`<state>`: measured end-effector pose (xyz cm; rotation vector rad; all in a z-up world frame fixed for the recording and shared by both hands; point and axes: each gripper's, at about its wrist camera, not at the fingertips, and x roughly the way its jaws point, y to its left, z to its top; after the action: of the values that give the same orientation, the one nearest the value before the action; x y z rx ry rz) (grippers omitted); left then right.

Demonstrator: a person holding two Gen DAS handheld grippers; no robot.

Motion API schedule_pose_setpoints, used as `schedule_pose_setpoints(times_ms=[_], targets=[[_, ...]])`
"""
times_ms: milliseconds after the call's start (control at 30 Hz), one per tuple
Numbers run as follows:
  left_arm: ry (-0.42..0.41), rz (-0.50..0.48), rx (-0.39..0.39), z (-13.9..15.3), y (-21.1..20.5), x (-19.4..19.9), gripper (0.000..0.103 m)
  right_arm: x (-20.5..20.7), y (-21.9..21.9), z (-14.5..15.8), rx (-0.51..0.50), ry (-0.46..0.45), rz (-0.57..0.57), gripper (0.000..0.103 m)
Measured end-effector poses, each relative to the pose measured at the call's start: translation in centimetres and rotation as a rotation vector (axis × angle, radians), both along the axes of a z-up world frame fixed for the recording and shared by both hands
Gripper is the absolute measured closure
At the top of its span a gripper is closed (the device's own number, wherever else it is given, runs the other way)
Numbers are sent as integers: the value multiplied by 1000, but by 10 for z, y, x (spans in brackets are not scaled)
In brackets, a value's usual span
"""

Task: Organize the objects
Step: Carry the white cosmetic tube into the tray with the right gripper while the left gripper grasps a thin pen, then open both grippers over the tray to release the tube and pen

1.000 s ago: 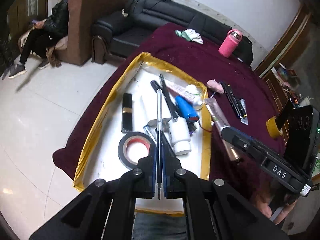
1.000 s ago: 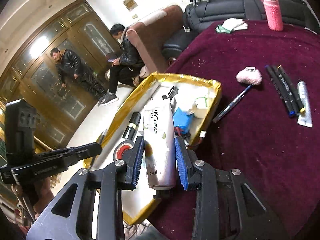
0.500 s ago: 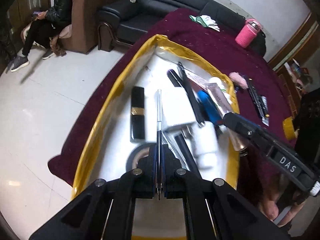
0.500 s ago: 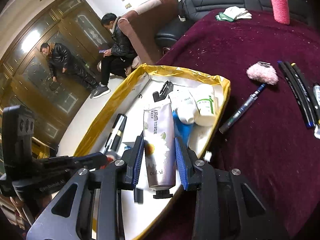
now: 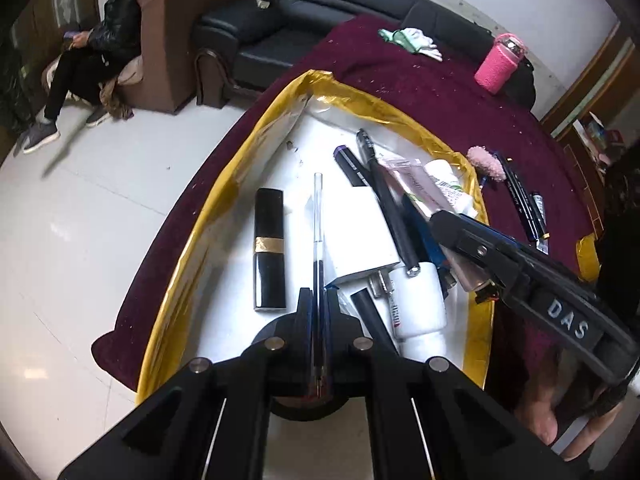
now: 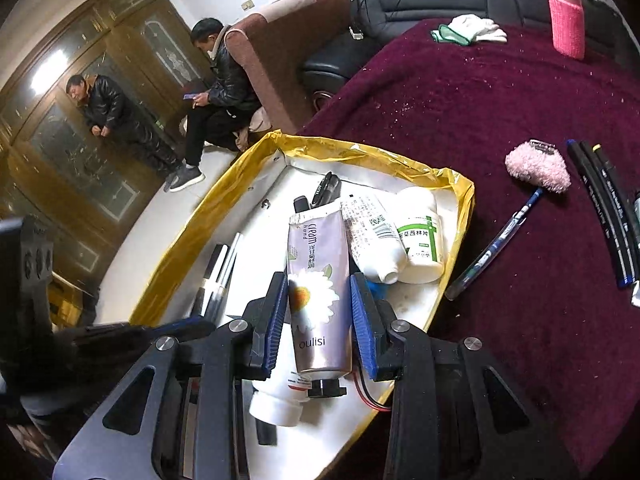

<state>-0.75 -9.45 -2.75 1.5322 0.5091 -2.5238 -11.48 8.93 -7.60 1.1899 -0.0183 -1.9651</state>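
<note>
My left gripper (image 5: 319, 300) is shut on a thin clear pen (image 5: 318, 216) that points forward, low over the gold-rimmed white tray (image 5: 188, 248). The pen hangs between a black lipstick (image 5: 270, 256) and a white charger plug (image 5: 356, 232). In the right wrist view my right gripper (image 6: 320, 292) is shut on a silver hand cream tube (image 6: 318, 264) with a daisy print, held over the tray's (image 6: 360, 156) near right part. The tube's black cap points back at the camera. White bottles (image 6: 420, 236) lie just beyond it.
Black markers (image 5: 384, 200), a white bottle (image 5: 420, 304) and a black tape roll (image 5: 304, 408) also lie in the tray. On the maroon cloth are a pink fluffy pen (image 6: 536, 168), dark markers (image 6: 600, 208), a pink bottle (image 6: 566, 28) and gloves (image 6: 472, 28). Two people are by the armchair.
Both grippers have come forward and lower over the tray, each keeping its grip. The tray and its contents now look larger and closer.
</note>
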Motion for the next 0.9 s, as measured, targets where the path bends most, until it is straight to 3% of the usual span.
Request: schedule_pose_setpoints(times_ms=[133, 200, 267, 333, 500, 667, 800, 900], targets=[[38, -8, 24, 6, 9, 9, 97, -1, 6, 4, -40, -23, 2, 70], [59, -5, 21, 11, 14, 11, 89, 1, 13, 9, -49, -10, -11, 64], [106, -3, 3, 20, 22, 17, 60, 4, 22, 15, -83, -9, 0, 54], [157, 9, 14, 30, 27, 22, 46, 7, 33, 24, -103, 11, -1, 52], [238, -5, 62, 46, 44, 31, 44, 19, 66, 39, -178, 18, 24, 52], [284, -48, 148, 51, 74, 33, 44, 23, 123, 36, -208, 21, -39, 51], [309, -93, 82, 60, 106, 31, 44, 19, 165, 23, -204, 14, -105, 51], [288, -142, 98, 58, 123, 25, 44, 10, 188, 14, -201, -18, -152, 51]])
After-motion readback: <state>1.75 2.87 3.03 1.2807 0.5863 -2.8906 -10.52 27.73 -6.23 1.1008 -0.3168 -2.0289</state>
